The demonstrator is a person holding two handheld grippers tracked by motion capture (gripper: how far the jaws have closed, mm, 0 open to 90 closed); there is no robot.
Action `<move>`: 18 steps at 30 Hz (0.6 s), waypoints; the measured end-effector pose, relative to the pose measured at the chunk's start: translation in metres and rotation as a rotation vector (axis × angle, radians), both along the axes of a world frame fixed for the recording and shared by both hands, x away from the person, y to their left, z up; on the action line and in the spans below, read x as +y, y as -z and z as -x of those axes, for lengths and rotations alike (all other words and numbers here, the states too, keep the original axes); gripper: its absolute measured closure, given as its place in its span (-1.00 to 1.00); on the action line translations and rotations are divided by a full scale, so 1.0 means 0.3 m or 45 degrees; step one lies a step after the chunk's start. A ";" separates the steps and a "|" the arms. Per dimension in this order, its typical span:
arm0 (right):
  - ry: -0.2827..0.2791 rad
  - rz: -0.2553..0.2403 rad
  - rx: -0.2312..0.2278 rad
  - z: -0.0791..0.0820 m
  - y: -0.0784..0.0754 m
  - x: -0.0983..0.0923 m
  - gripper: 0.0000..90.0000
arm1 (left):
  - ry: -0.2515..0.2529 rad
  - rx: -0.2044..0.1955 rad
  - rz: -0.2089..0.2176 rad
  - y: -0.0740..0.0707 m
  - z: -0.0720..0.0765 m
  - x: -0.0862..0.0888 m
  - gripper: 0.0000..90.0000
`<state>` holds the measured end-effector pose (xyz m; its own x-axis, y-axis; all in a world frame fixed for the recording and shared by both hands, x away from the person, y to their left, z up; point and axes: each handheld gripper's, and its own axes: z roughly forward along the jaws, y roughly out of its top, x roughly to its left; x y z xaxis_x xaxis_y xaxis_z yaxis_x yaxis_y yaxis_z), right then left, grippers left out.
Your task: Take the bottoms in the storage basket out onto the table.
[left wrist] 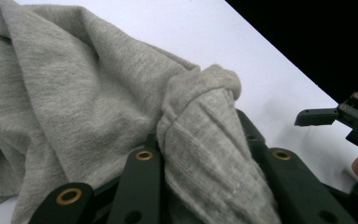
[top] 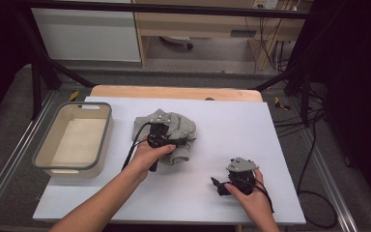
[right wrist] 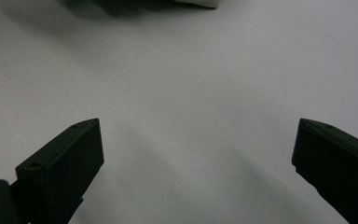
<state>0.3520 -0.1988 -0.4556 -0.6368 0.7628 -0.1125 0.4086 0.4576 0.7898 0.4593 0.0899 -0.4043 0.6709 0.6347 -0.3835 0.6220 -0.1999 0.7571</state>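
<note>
White tabletop (top: 232, 130), left claw (left wrist: 200, 154) clamped on bunched grey cloth (left wrist: 74, 107), right claw (right wrist: 196, 154) spread wide, holding nothing, beige bin (top: 72, 140) at left

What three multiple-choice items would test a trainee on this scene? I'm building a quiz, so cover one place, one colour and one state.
1. Where does the bin stand?
A. at the table's left edge
B. at its right edge
C. on the cloth

2. What colour is the cloth?
A. red
B. grey
C. blue

3. How do the right gripper jaws stand?
A. shut on the cloth
B. shut on nothing
C. open over bare table

Answers:
1 A, the high view shows it left of the cloth.
2 B, grey knit shows in the left gripper view, pinched there.
3 C, its own view shows jaws wide apart over the white table.
</note>
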 end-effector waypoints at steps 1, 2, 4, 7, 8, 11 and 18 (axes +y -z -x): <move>0.004 -0.002 0.002 0.000 0.001 0.000 -0.94 | 0.000 0.003 -0.001 0.002 0.001 0.001 0.53; 0.004 -0.002 0.002 0.000 0.001 0.000 -0.94 | 0.000 0.006 0.000 0.004 0.002 0.003 0.53; 0.009 -0.003 0.001 0.001 0.001 0.001 -0.94 | -0.005 0.005 0.003 0.006 0.003 0.007 0.53; 0.012 0.000 -0.001 0.001 0.001 0.001 -0.94 | -0.005 0.006 0.006 0.006 0.006 0.012 0.53; 0.012 0.000 -0.001 0.001 0.001 0.001 -0.94 | -0.004 0.006 0.005 0.007 0.006 0.014 0.53; 0.014 0.002 0.002 0.000 0.002 0.000 -0.94 | -0.004 0.007 0.007 0.008 0.008 0.020 0.53; -0.013 0.006 -0.001 0.004 0.001 0.006 -0.94 | -0.006 -0.002 0.008 0.011 0.013 0.013 0.53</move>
<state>0.3507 -0.1972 -0.4558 -0.6443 0.7558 -0.1165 0.4033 0.4653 0.7879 0.4554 0.0940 -0.4076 0.6685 0.6353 -0.3867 0.6219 -0.1923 0.7591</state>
